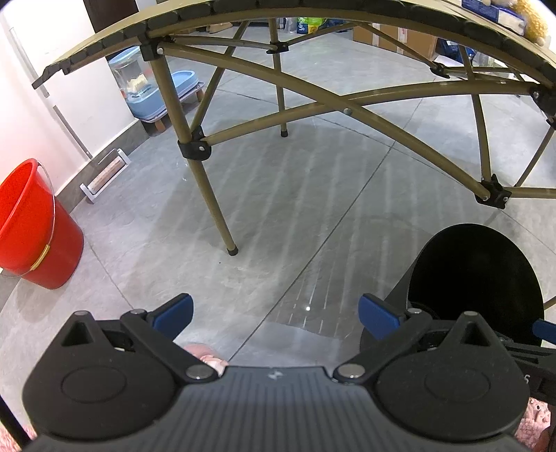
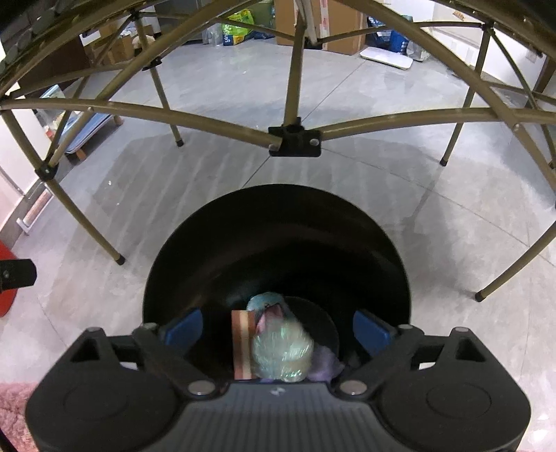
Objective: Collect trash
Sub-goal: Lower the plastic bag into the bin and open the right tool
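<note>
A black round trash bin (image 2: pixel 278 250) stands on the grey floor under the folding table. My right gripper (image 2: pixel 277 328) is open right above its mouth. Below it, blurred trash drops or lies inside the bin: a pale green crumpled ball (image 2: pixel 281 351), a brown-striped wrapper (image 2: pixel 242 344) and a purple scrap (image 2: pixel 325 365). My left gripper (image 1: pixel 276 314) is open and empty over bare floor, to the left of the same bin (image 1: pixel 476 278). The right gripper's blue fingertip (image 1: pixel 544 328) shows at that view's right edge.
The tan folding table's legs and cross bars (image 1: pixel 215 194) (image 2: pixel 294 139) stand just beyond the bin. A red bucket (image 1: pixel 31 226) sits at the left by the wall. A blue container (image 1: pixel 146 90) and boxes (image 2: pixel 333 31) lie further back. Pink fabric (image 1: pixel 535 417) is at the bottom.
</note>
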A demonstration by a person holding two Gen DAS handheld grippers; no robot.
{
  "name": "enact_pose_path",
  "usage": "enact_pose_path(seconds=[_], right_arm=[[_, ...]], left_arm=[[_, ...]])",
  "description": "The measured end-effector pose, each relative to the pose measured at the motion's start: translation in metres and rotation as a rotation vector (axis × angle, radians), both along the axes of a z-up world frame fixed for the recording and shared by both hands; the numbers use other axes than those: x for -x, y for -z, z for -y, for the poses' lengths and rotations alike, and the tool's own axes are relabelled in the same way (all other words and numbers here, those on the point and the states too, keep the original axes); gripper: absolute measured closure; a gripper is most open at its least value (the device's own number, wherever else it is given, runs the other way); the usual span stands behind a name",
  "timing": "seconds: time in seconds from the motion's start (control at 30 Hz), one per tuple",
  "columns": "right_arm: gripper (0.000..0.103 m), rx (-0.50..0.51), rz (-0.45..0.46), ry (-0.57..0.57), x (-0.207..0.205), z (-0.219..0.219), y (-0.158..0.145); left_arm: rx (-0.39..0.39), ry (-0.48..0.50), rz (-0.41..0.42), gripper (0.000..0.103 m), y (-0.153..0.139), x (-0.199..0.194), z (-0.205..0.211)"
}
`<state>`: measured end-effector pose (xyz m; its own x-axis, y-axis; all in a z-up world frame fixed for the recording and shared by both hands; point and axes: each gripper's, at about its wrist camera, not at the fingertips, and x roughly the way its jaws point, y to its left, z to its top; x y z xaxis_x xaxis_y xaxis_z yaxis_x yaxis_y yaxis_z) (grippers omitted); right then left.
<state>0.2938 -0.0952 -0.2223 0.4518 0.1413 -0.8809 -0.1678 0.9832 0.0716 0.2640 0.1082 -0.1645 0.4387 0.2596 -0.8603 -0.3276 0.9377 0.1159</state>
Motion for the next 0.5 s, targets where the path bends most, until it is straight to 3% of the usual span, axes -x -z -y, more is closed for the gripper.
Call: enact_pose_path(seconds=[0.5], right_arm=[[0.006, -0.02, 0.022, 0.012, 0.0016, 0.0039, -0.0063]], left_arm=[[0.001, 0.01, 0.016, 0.0, -0.0045, -0.0011, 0.0045]])
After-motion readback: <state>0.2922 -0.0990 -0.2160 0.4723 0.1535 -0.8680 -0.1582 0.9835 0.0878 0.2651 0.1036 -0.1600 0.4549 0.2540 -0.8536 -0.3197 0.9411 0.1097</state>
